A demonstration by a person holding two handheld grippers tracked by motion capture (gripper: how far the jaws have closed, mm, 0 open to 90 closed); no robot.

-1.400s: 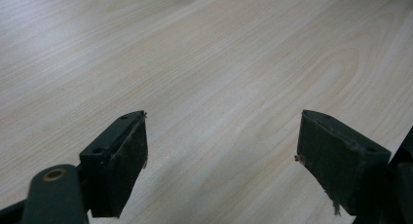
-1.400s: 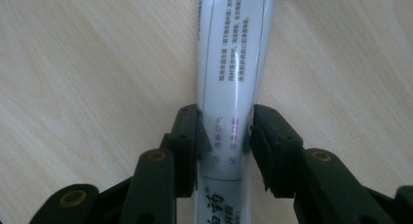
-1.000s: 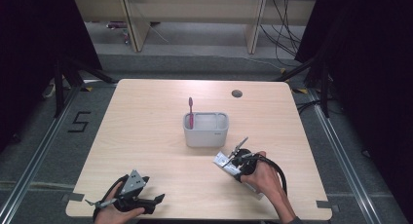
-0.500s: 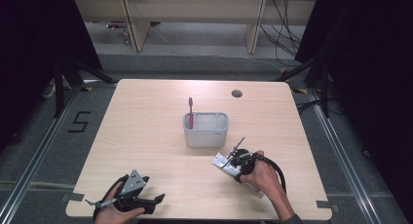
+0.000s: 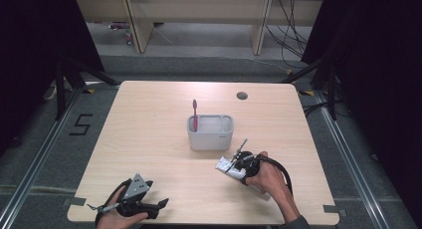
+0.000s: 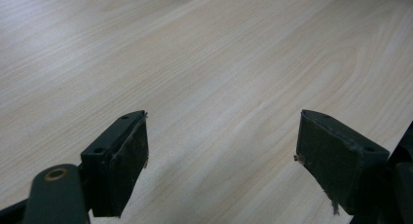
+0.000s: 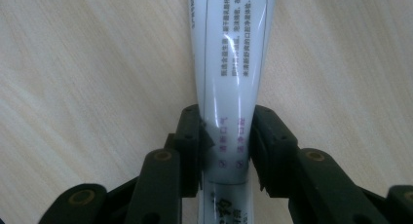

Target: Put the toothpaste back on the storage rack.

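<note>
A white toothpaste tube [image 7: 229, 63] with printed text lies on the wooden table [image 5: 149, 129], in front of and to the right of the holder. My right gripper [image 7: 227, 136] is shut on it; its jaws have just been closing, and both pads now press the tube's sides. The high view shows that gripper [image 5: 233, 165] held low over the tube [image 5: 224, 165]. A grey two-compartment holder [image 5: 211, 137] stands mid-table with a red toothbrush [image 5: 194, 114] upright in its left compartment. My left gripper [image 5: 161, 204] rests at the near left edge, open [image 6: 221, 151] over bare wood.
A round cable hole [image 5: 242, 95] sits near the table's far edge. The right gripper's black cable [image 5: 283, 171] loops over the person's hand. Dark frame legs and loose cables stand on the floor beyond the table.
Little differs: the right gripper stays over the white tube at the same spot, and the left gripper has not moved.
</note>
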